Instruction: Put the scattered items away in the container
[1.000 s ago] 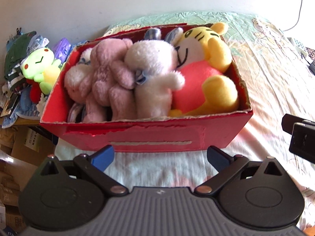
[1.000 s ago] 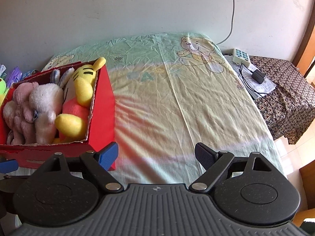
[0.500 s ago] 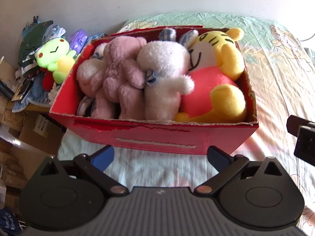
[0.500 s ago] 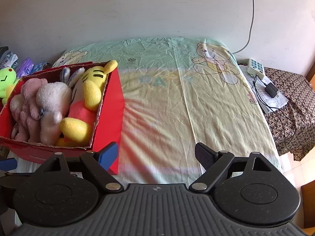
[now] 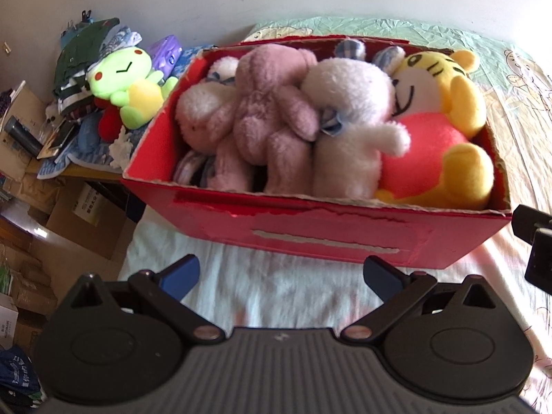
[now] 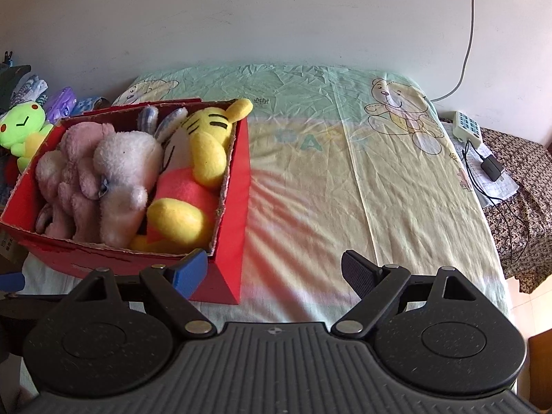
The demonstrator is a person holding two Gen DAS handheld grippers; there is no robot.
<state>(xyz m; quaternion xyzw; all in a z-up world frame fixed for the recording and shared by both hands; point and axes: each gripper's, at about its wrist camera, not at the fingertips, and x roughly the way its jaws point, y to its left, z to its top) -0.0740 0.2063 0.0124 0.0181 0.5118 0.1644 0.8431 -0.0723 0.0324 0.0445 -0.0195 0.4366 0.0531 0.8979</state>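
Note:
A red cardboard box point(image 5: 324, 238) point(image 6: 231, 227) sits on the bed's left part, packed with plush toys: a yellow tiger point(image 5: 445, 110) point(image 6: 207, 141), a white bunny point(image 5: 348, 103) point(image 6: 124, 165) and a pink bunny point(image 5: 272, 103) point(image 6: 72, 169). My left gripper point(image 5: 281, 274) hovers open in front of the box's near wall, holding nothing. My right gripper point(image 6: 274, 272) is open and empty over the bed sheet, just right of the box's near corner. Part of the right gripper shows at the right edge of the left wrist view.
A green frog plush point(image 5: 127, 86) point(image 6: 20, 127) lies off the bed among clothes point(image 5: 89, 45) on a side surface left of the box. Cardboard boxes point(image 5: 86, 214) stand below. The bear-print sheet point(image 6: 345, 179) stretches right; a power strip point(image 6: 465, 126) and charger point(image 6: 491, 167) rest on a patterned cloth.
Both wrist views have swung slightly left and the box has shifted right in them. Both grippers stay open and empty; the toys in the box have not moved.

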